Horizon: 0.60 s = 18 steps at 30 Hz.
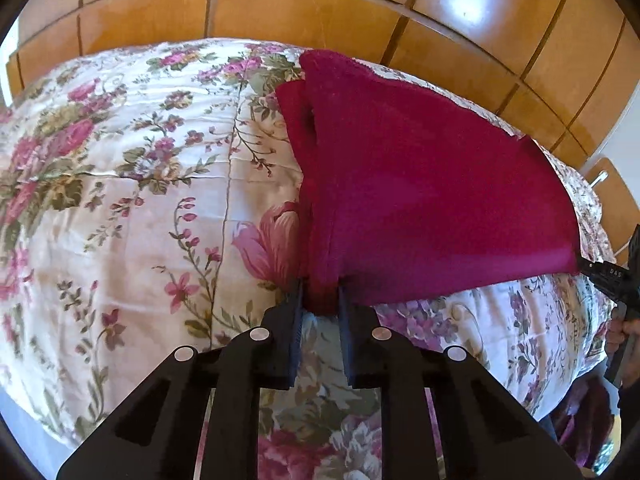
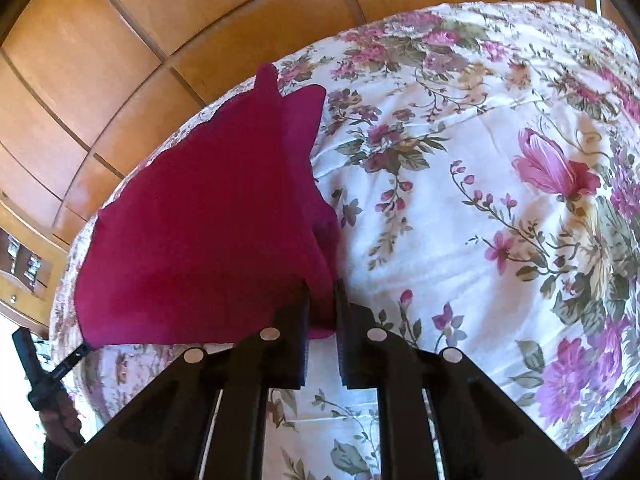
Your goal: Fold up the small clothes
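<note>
Grip: left gripper (image 1: 320,300) and right gripper (image 2: 322,300) each pinch a near corner of the magenta knit garment (image 1: 420,184).
Setting: floral-quilted bed (image 1: 140,200).
Risk: thin corner bites may slip under tension, dropping the edge and skewing the fold.

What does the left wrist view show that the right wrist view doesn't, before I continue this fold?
Only the left wrist view shows the person's hand on the other tool at the right edge, and the dark open fold along the red garment near its far end.

Only the right wrist view shows a wooden drawer unit at far left.

Both show the left gripper and right gripper each pinching a near corner of the garment, held taut above the floral bedspread, with wooden panelling behind.
</note>
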Each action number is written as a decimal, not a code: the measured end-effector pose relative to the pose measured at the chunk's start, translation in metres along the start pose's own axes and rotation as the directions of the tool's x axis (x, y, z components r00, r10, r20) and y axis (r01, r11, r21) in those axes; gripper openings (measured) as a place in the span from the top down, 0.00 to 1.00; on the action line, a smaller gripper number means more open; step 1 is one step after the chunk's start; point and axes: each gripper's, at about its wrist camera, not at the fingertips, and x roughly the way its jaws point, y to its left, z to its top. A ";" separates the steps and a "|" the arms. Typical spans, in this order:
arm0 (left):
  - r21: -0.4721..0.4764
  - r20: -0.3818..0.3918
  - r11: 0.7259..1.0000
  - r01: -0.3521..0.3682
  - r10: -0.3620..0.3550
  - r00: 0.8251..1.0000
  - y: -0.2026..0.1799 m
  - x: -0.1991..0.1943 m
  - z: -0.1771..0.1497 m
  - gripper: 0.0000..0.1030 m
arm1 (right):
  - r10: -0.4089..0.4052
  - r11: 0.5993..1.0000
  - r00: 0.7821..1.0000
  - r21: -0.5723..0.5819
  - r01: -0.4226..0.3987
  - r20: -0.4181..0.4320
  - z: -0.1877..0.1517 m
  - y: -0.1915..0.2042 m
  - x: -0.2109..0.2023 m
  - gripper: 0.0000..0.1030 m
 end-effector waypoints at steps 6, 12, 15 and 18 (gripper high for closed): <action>0.018 0.074 0.994 -0.107 0.105 0.992 -0.014 -0.026 0.004 0.78 | 0.015 1.000 1.000 0.024 -0.015 0.006 -0.005 -0.005 -0.005 0.75; 0.045 0.166 0.977 -0.207 0.197 0.966 -0.040 -0.043 0.022 0.53 | 0.035 0.999 0.999 0.037 -0.036 0.012 -0.010 0.000 -0.016 0.35; 0.062 0.195 0.977 -0.203 0.187 0.963 -0.049 -0.043 0.028 0.52 | 0.051 0.997 0.999 0.054 -0.052 0.015 -0.012 0.001 -0.019 0.27; 0.076 0.198 0.975 -0.208 0.190 0.962 -0.057 -0.039 0.031 0.52 | 0.066 0.995 0.998 0.075 -0.067 0.014 -0.012 0.000 -0.020 0.26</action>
